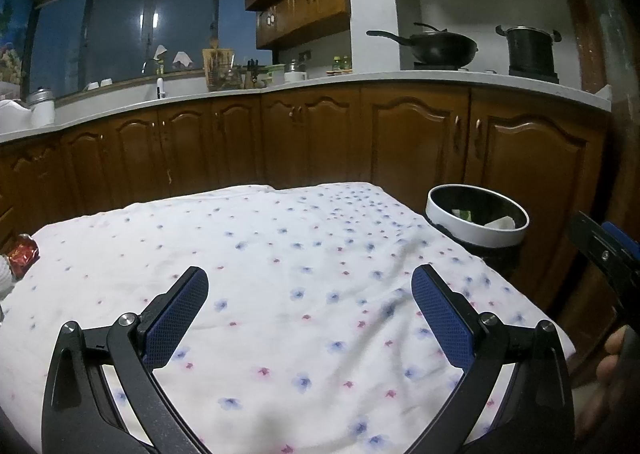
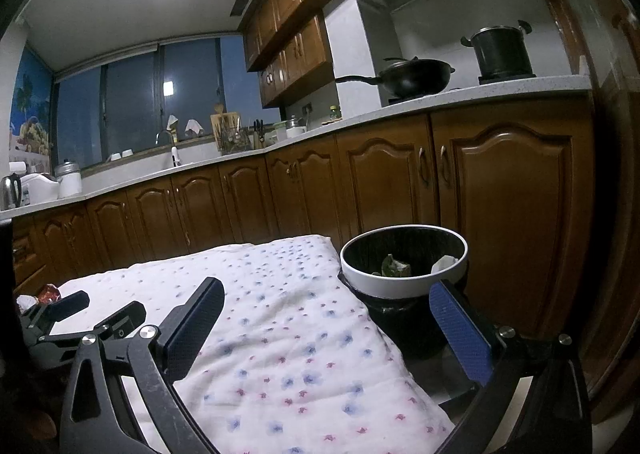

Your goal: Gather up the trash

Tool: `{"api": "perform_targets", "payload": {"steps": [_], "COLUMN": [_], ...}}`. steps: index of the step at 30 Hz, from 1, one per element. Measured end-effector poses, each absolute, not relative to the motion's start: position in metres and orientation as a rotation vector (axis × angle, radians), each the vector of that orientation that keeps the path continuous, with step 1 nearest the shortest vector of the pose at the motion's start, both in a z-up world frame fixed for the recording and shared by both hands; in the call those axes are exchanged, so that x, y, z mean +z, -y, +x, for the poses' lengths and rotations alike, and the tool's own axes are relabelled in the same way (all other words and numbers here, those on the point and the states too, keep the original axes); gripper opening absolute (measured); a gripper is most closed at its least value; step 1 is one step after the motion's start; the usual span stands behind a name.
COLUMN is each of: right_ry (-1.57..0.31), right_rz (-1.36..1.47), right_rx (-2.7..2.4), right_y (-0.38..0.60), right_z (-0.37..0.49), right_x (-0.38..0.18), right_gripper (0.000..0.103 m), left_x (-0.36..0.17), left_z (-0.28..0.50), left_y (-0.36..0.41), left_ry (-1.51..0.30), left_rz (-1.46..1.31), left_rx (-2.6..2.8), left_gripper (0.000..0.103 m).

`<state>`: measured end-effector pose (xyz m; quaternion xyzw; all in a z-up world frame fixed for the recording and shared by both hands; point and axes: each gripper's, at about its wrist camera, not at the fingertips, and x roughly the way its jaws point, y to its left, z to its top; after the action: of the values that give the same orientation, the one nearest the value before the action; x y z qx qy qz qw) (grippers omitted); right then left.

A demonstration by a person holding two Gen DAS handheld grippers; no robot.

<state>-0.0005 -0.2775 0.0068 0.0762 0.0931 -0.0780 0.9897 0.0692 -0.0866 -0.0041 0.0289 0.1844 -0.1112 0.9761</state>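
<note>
Judging by its crinkled, shiny look, the red wrapper (image 1: 25,254) at the far left edge of the bench (image 1: 280,294) will be very light, soft and a little slippery, so you should expect it to crumple instead of resisting. It lies on the flowered cloth (image 1: 304,238) beside something pale and ribbed at the frame edge (too cropped to identify, possibly more rubbish). In the right wrist view the same wrapper (image 2: 49,292) shows small beyond the left tool, next to a white scrap (image 2: 25,302).

Your left hand-held gripper (image 1: 310,302) hovers over the middle of the cloth with its blue pads spread wide and nothing between them. Your right hand-held gripper (image 2: 326,320) is spread just as wide and empty, near the bench's right corner, with one finger in front of the bin.

The bin (image 1: 476,232) stands off the right edge of the bench, white-rimmed and dark inside, with a green leaf (image 2: 394,266) and crumpled white paper (image 2: 443,262) already in it.

For the wrapper, take hold across a raised fold or bunched edge, not the flat face; a pinch on the flat would probably slide off or snag the cloth beneath. It needs little squeeze, and the left tool is the nearer one.
</note>
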Motion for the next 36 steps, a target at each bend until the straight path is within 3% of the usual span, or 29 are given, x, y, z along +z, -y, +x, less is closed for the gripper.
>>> {"api": "perform_targets", "payload": {"steps": [36], "right_ry": [-0.186], "right_rz": [0.154], "right_rx": [-0.151], "right_y": [0.2738], "right_z": [-0.0001], "right_x": [0.0057], "right_gripper": [0.103], "left_x": [-0.01], "left_z": [0.0717], "left_y": [0.0864], "left_ry": [-0.394], "left_rz": [0.056], "left_rx": [-0.238], "left_gripper": [0.103]}}
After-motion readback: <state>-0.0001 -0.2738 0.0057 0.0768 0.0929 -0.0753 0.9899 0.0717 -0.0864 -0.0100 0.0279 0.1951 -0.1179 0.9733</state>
